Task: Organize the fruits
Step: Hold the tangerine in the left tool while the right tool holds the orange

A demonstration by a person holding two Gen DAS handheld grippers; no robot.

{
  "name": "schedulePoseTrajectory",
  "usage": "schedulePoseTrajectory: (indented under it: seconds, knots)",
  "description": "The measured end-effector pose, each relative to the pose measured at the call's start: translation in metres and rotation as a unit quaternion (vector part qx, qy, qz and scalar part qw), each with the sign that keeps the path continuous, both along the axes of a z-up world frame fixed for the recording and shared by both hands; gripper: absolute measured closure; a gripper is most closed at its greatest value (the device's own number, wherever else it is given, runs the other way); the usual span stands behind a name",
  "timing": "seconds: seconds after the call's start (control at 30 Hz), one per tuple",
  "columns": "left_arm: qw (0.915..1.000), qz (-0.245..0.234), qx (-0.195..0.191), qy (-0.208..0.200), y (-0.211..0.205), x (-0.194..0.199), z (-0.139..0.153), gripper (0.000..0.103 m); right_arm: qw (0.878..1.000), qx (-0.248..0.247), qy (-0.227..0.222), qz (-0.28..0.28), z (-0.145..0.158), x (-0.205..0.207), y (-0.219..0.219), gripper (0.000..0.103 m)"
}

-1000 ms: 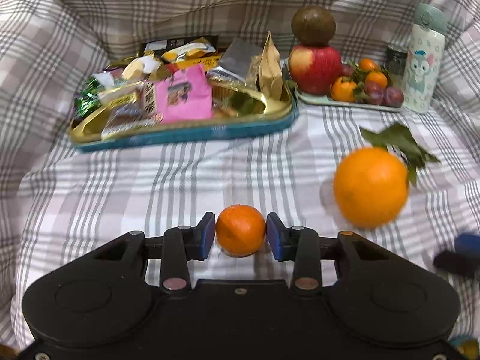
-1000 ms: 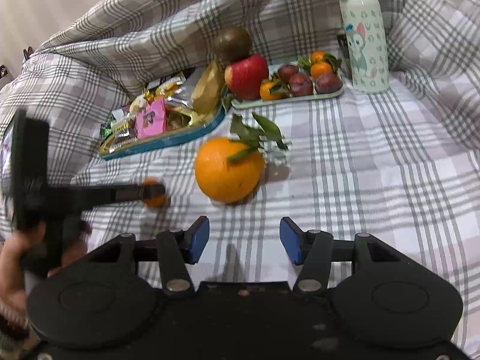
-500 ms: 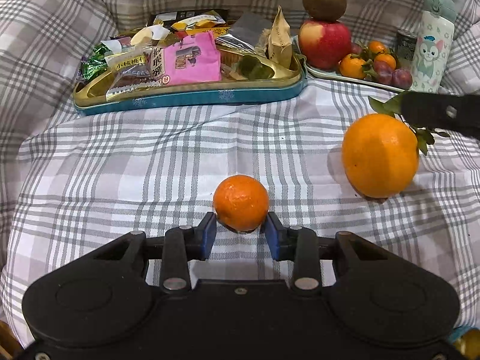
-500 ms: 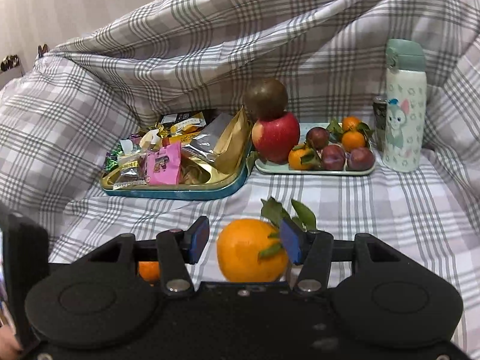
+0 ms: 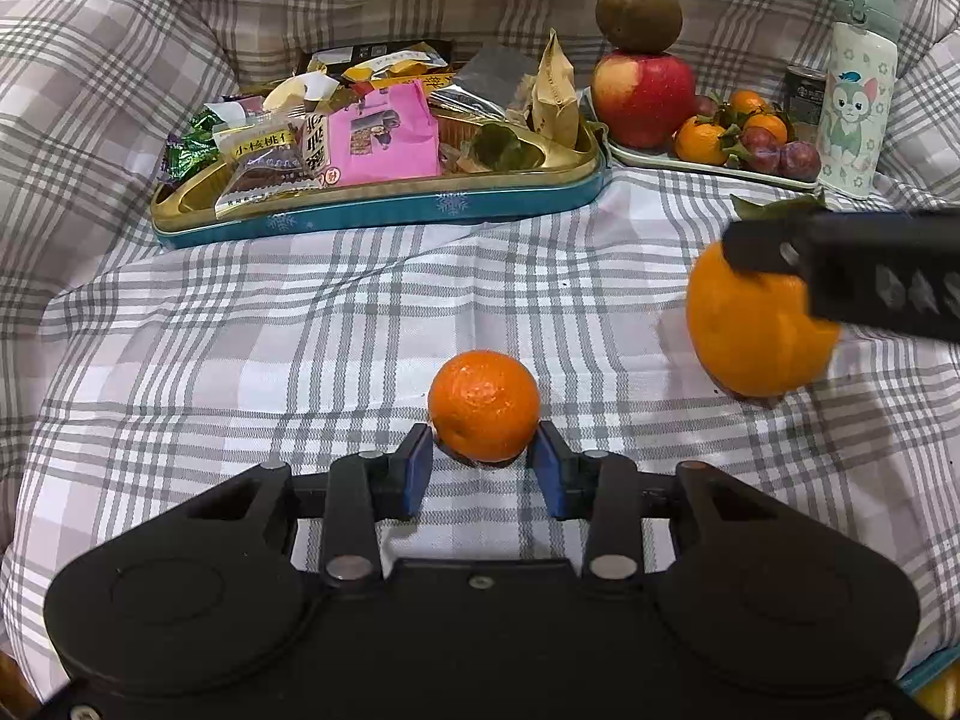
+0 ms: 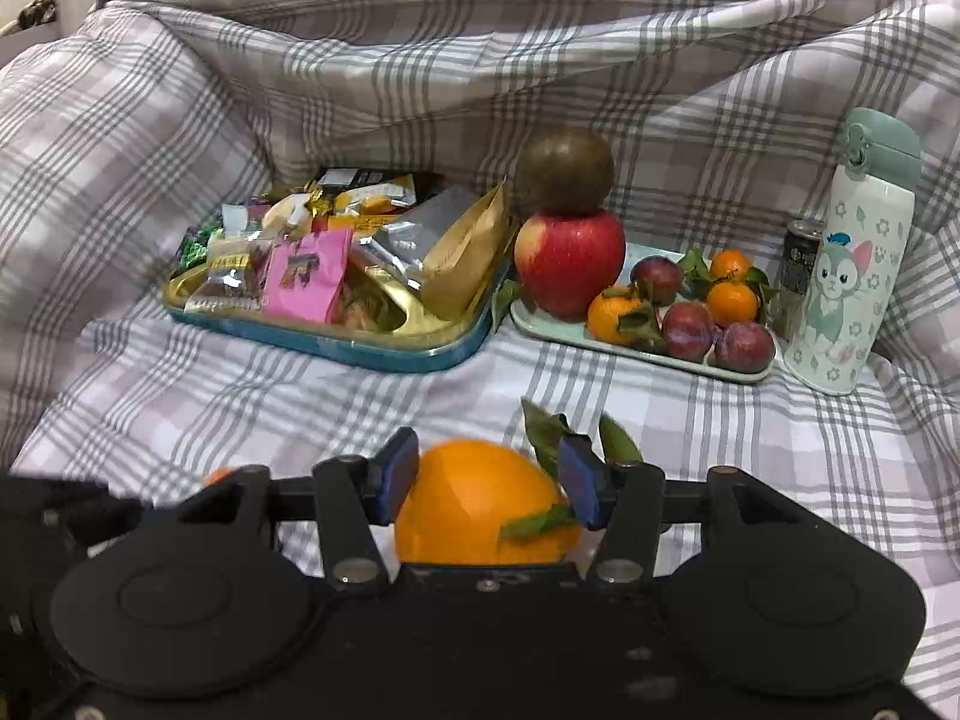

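The surface here is a bed or sofa draped in a grey-and-white checked cloth (image 5: 240, 324), bunched up high along the back; on the flat part lies a small mandarin (image 5: 483, 405), near the front edge, with the left claw (image 5: 483, 456) set around it, blue pads just beside its flanks but a sliver of gap showing, so the claw stands open and presses on nothing; off to the right the right claw (image 6: 489, 474) straddles the big leafy orange (image 6: 480, 504), its jaws closing, the orange between the pads, though I cannot tell whether the pads touch the skin yet; from the left camera the same orange (image 5: 756, 330) sits on the cloth with a black finger of that claw across its top; toward the back edge sits a teal-and-gold tin tray (image 6: 336, 348) heaped with wrapped snacks (image 6: 306, 276), and just right of it a pale green plate (image 6: 606, 339) carrying a red apple (image 6: 570, 264) with a brown round fruit (image 6: 564, 171) balanced on top, some small mandarins with leaves (image 6: 729, 300) and dark plums (image 6: 687, 330); beside the plate's right end stand a dark can (image 6: 801, 270) and a white cartoon flask (image 6: 852, 276) with a green cap, both upright.
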State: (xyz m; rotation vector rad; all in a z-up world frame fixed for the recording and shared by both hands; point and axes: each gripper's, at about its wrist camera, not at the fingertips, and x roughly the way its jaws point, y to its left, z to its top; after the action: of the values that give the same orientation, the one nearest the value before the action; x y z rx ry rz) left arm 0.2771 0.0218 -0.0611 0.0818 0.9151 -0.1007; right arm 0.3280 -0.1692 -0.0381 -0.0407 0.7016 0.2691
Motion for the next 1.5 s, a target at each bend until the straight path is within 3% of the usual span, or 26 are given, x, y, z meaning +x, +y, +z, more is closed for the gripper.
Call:
schedulePoseTrajectory:
  seconds: [0.27, 0.47, 0.67, 0.77, 0.87, 1.0, 1.17, 1.3, 1.5]
  knots:
    - [1.0000, 0.000, 0.002, -0.002, 0.000, -0.001, 0.000, 0.056, 0.999, 0.002, 0.023, 0.034, -0.003, -0.042, -0.022, 0.049]
    - [1.0000, -0.001, 0.004, -0.001, -0.001, -0.001, 0.000, 0.056, 0.997, 0.008, 0.071, -0.015, -0.017, -0.069, -0.045, 0.049]
    - [1.0000, -0.002, 0.006, -0.001, -0.002, 0.000, 0.001, 0.056, 0.987, 0.117, 0.093, -0.064, -0.010, -0.080, -0.058, 0.049]
    - [1.0000, -0.002, 0.007, -0.001, -0.002, 0.000, 0.001, 0.056, 0.984, 0.139, 0.065, -0.091, 0.005, -0.079, -0.054, 0.049]
    - [1.0000, -0.002, 0.008, -0.004, -0.002, -0.001, 0.001, 0.056, 0.987, 0.120, 0.023, -0.101, 0.015, -0.074, -0.041, 0.049]
    - [1.0000, -0.002, 0.007, -0.003, -0.001, -0.001, 0.001, 0.056, 0.993, 0.084, 0.005, -0.087, 0.014, -0.049, -0.020, 0.049]
    - [1.0000, -0.002, 0.005, -0.003, -0.001, -0.001, 0.001, 0.056, 0.999, -0.006, 0.011, -0.036, 0.000, -0.028, -0.002, 0.049]
    - [1.0000, -0.001, 0.005, -0.004, -0.001, -0.001, 0.001, 0.056, 0.996, -0.083, -0.004, 0.022, -0.009, -0.035, 0.003, 0.049]
    - [1.0000, 0.000, 0.005, -0.002, -0.001, -0.001, 0.001, 0.056, 0.992, -0.082, -0.022, 0.088, -0.007, -0.063, -0.021, 0.049]
